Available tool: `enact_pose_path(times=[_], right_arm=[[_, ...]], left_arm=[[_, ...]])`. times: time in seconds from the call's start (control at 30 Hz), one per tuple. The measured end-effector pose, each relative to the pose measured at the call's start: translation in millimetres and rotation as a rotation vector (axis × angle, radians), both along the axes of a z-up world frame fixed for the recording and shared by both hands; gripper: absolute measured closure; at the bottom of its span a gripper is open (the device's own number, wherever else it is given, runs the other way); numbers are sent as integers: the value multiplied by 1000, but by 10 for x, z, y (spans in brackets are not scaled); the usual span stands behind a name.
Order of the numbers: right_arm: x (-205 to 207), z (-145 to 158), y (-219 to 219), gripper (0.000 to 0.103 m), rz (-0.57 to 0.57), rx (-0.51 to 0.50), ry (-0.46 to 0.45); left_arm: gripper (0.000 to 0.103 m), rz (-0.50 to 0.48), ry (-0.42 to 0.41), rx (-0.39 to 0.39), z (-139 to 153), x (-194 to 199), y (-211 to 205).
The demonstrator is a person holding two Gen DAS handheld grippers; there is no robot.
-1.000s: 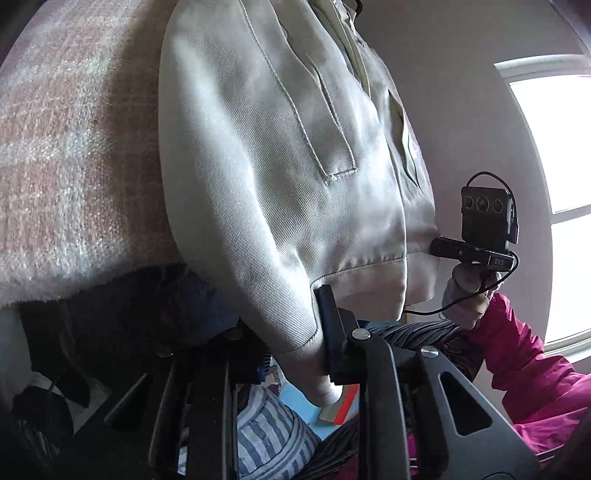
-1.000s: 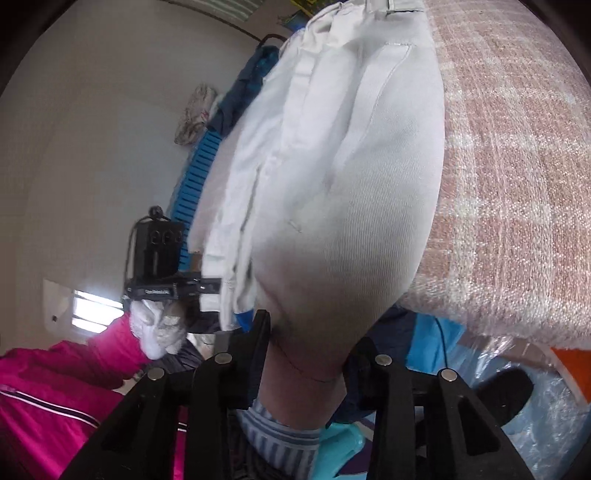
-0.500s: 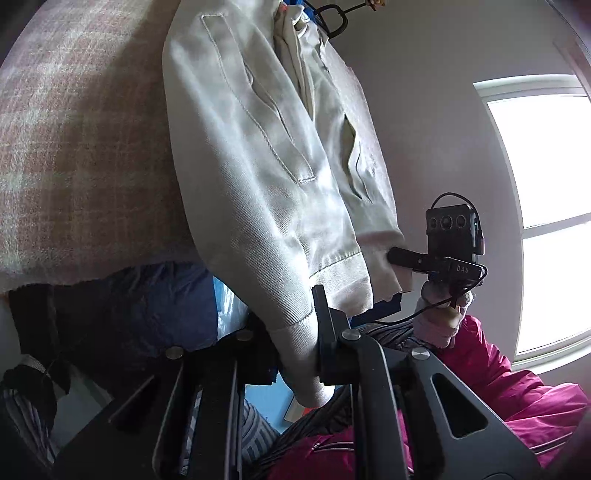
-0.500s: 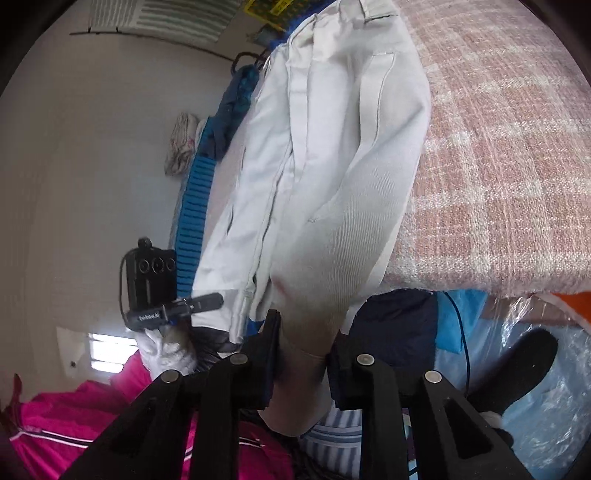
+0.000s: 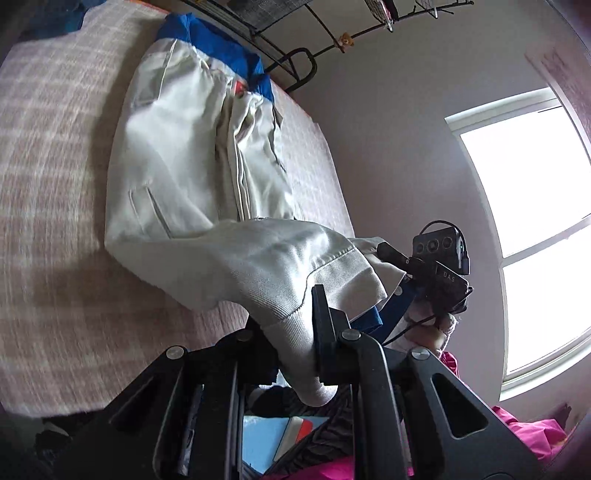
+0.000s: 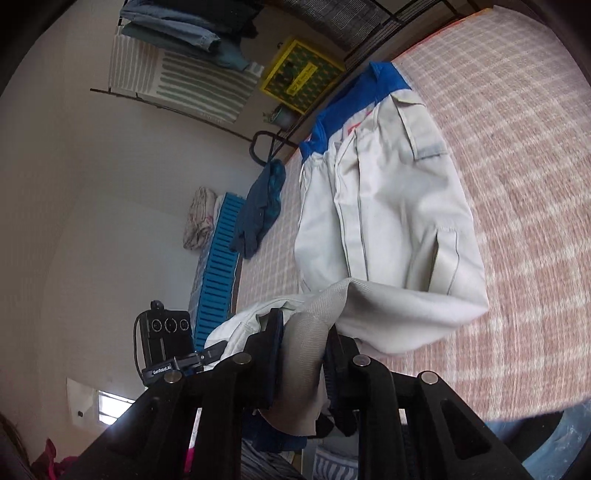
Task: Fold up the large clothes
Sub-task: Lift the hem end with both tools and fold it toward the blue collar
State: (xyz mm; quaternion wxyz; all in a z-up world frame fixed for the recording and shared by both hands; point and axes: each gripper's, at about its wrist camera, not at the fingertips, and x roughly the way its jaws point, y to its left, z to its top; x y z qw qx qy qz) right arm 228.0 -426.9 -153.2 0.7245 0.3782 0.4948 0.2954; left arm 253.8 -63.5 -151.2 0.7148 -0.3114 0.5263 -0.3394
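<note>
A cream jacket (image 5: pixel 192 166) with a blue collar (image 5: pixel 218 48) lies on a pink plaid blanket (image 5: pixel 55 184); it also shows in the right wrist view (image 6: pixel 388 206). My left gripper (image 5: pixel 291 332) is shut on the jacket's hem corner and holds it lifted over the lower body. My right gripper (image 6: pixel 303 350) is shut on the other hem corner. Each gripper shows in the other's view, the right one (image 5: pixel 439 269) and the left one (image 6: pixel 166 343).
A dark blue garment (image 6: pixel 262 206) lies at the blanket's far edge beside a blue slatted crate (image 6: pixel 218 266). Folded clothes (image 6: pixel 192 33) sit on a rack above. A window (image 5: pixel 532 221) is on the right. Pink fabric (image 5: pixel 517 443) is below.
Both grippers have lifted the hem corners and carried them up over the bed. The jacket, which hung over the bed edge, now lies on the blanket with its lower part folding over.
</note>
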Motion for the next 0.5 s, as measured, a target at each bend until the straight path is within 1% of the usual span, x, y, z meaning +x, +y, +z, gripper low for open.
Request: enact_pose_path(times=[0.07,0.1,0.17,0.23,0.33,0.43,0.5], right_arm=[[162,37,66,84,-17,-43,-12],[252,27,90,84,-23,-69,-14],[397,18,123,84,-32,-128,-28],[511,-33,134,84,-36,-169,-41],[659,-207,105,84,-52,-151,-7],[804,-338,82,84,-60,-167,22],[888,-421,60,84,-70,-166,43]], left_arm=[[91,31,13,-9,-37,179,-5],[91,27,14,-2,-69,292,-20],[91,47,16,37,-138,454,18],[91,53,27,49,-191,591,26],[91,63,41,63,-274,723,16],[91,69,41,77,-407,925,-41],[90,80,46,72,-481,1017,-44]])
